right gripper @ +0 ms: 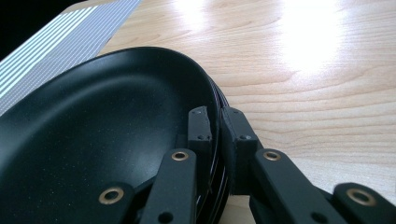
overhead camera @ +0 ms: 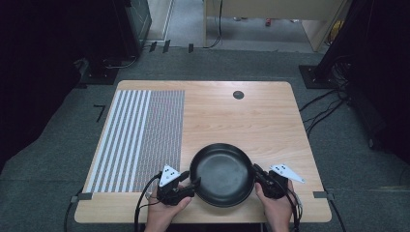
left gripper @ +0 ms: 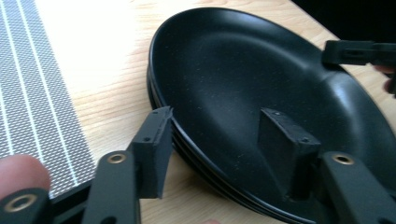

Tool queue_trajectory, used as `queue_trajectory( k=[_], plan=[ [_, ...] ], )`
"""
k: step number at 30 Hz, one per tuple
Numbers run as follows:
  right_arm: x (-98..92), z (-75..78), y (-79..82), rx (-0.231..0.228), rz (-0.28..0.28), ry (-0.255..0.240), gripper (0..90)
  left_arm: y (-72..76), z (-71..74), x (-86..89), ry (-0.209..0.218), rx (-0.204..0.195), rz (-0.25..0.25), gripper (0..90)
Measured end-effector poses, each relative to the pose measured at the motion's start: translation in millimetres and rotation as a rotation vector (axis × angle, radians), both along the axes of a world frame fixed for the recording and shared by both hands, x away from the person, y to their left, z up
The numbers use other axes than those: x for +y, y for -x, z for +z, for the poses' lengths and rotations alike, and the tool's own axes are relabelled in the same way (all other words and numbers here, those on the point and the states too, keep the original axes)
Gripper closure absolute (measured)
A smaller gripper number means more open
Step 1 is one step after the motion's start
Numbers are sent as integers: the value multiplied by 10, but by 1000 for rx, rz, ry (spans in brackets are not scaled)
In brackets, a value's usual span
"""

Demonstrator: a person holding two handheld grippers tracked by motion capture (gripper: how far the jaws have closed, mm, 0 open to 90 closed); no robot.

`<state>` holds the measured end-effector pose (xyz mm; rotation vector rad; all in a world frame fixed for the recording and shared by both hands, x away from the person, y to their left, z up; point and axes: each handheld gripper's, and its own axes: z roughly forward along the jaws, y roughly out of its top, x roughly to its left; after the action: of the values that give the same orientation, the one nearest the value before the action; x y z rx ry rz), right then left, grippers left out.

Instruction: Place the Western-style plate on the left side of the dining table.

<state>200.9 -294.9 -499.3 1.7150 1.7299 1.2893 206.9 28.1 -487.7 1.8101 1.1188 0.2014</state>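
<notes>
The right gripper [right gripper: 215, 135] is clamping its two black jaws tight on the right rim of a round, shallow black dish with a matte, faintly speckled inside [overhead camera: 222, 174], one jaw sitting inside the wall and the other pressing on the outside. In the right gripper view the rim is showing several thin edges stacked one under another, so this may be more than one dish nested together; that cannot be told for certain.

The left gripper [left gripper: 224, 147] is standing about half open, straddling the dish's left rim: one jaw is hanging outside the wall over the wood, the other is sitting inside the bowl, and a clear gap is showing between each pad and the rim, so it is not gripping anything.

The dish is resting on the light wooden table [overhead camera: 251, 116] near its front edge, between the two grippers. In the high view a hand is wrapping around each gripper from the bottom edge, with a grey three-cornered plate on top of each.

Just to the left of the dish, a grey woven mat with white stripes [overhead camera: 140, 140] is lying flat, covering the left part of the table.
</notes>
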Motion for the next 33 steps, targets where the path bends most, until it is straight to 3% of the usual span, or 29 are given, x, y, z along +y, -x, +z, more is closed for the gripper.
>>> queue_trajectory(
  k=[11,17,25,30,33],
  plan=[
    [-24,-10,-11,13,1,-52,839,-32,-2,13,10,30,0,411],
    [-14,3,-15,11,13,-20,836,-32,-3,-9,-1,38,5,388],
    [-30,-1,-20,19,12,-43,838,-34,2,-15,-8,42,1,380],
    [-27,-8,-22,25,32,-59,838,-48,-52,-59,-12,118,-23,343],
    [32,-29,-22,35,68,-82,834,-25,-48,-76,-28,105,0,334]
  ],
)
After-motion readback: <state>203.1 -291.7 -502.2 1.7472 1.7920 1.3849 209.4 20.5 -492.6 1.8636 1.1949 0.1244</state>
